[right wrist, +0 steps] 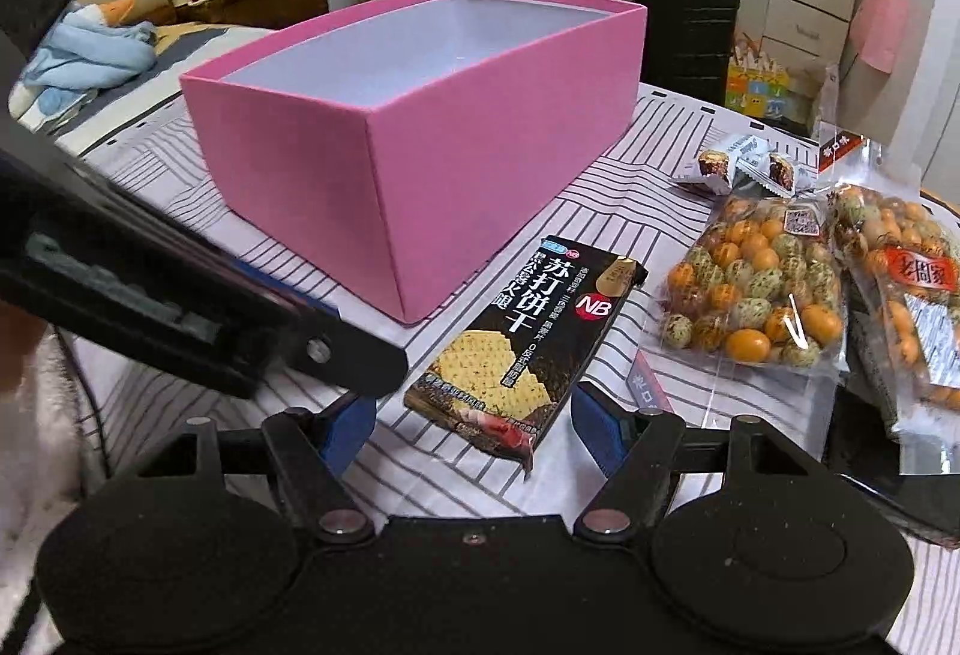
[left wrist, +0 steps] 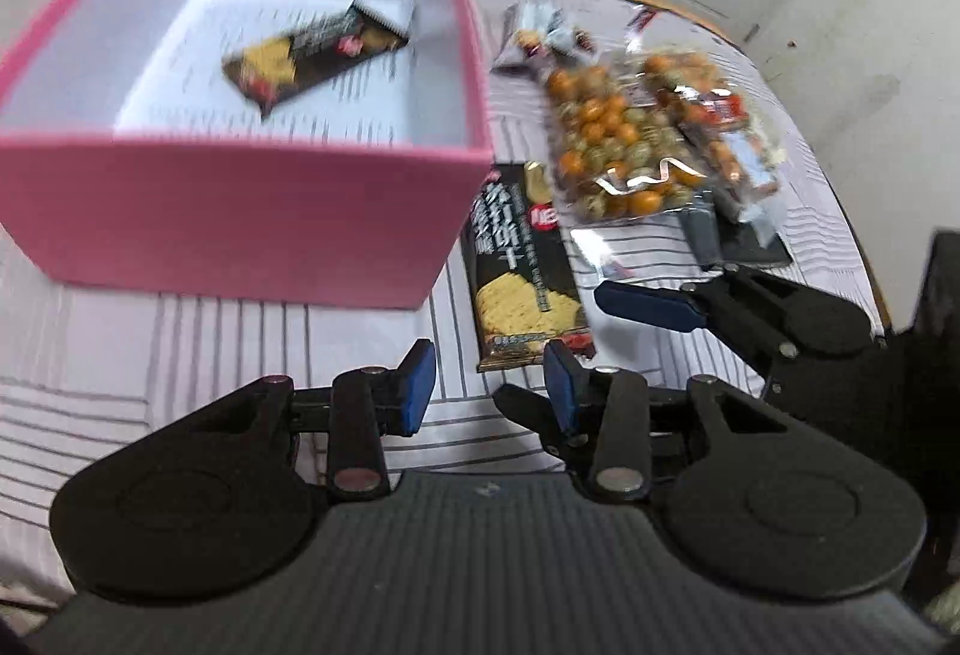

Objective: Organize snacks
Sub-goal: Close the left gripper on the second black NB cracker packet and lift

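Note:
A pink box (left wrist: 240, 217) with a white inside holds one black cracker packet (left wrist: 318, 54). A second black cracker packet (left wrist: 525, 265) lies on the striped cloth right of the box; it also shows in the right wrist view (right wrist: 528, 337). My left gripper (left wrist: 489, 385) is open and empty, just in front of that packet. My right gripper (right wrist: 474, 427) is open, its fingers either side of the packet's near end. The box shows in the right wrist view (right wrist: 450, 175). Clear bags of orange and green coated nuts (right wrist: 756, 289) and small wrapped candies (right wrist: 744, 166) lie to the right.
The striped tablecloth (right wrist: 600, 193) covers a round table whose edge curves at the right (left wrist: 864, 259). The right gripper's arm (left wrist: 750, 313) reaches in beside the left one. A black suitcase (right wrist: 687, 18) and room clutter stand behind the table.

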A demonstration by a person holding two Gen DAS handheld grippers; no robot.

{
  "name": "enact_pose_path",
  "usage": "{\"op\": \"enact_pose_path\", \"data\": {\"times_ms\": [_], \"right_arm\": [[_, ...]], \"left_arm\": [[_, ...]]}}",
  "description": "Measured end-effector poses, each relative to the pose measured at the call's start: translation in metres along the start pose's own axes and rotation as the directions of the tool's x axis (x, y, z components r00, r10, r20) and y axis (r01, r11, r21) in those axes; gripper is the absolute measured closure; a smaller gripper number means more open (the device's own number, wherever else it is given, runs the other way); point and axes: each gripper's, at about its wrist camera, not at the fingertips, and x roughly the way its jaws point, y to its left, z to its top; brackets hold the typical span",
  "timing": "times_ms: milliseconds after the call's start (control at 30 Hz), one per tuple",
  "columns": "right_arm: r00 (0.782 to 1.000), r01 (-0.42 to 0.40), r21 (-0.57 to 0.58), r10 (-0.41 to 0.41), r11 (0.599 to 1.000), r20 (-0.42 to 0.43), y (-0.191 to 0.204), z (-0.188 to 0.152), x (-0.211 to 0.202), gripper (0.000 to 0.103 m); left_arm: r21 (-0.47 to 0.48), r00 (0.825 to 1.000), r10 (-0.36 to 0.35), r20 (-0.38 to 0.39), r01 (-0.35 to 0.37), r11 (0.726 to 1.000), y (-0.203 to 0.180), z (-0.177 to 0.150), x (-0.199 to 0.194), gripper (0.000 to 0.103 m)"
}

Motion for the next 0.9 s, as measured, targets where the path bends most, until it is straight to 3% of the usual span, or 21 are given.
{"op": "enact_pose_path", "data": {"times_ms": [167, 267, 367, 667, 900], "right_arm": [[1.0, -0.005, 0.003, 0.005, 1.0, 0.029, 0.001, -0.01, 0.013, 0.024], [0.998, -0.004, 0.018, 0.003, 1.0, 0.061, 0.0, -0.015, 0.011, 0.025], [0.997, -0.032, 0.013, 0.031, 0.999, 0.07, -0.002, -0.021, 0.003, 0.027], [0.997, -0.054, 0.035, 0.052, 0.998, 0.06, -0.017, -0.028, -0.017, 0.03], [0.998, -0.053, 0.084, 0.05, 0.995, 0.045, -0.018, -0.023, -0.002, 0.026]], "left_arm": [[0.03, 0.996, 0.089, 0.01, -0.089, 0.996, -0.014, -0.009, 0.029, 0.065], [0.061, 0.993, 0.104, 0.063, -0.108, 0.992, -0.027, -0.015, 0.033, 0.065], [0.065, 0.994, 0.079, 0.071, -0.084, 0.994, -0.032, -0.016, 0.033, 0.067], [-0.028, 0.995, -0.103, 0.004, 0.103, 0.994, -0.024, -0.015, 0.023, 0.066], [-0.061, 0.999, -0.025, 0.047, 0.027, 0.998, -0.021, -0.009, 0.03, 0.063]]}}
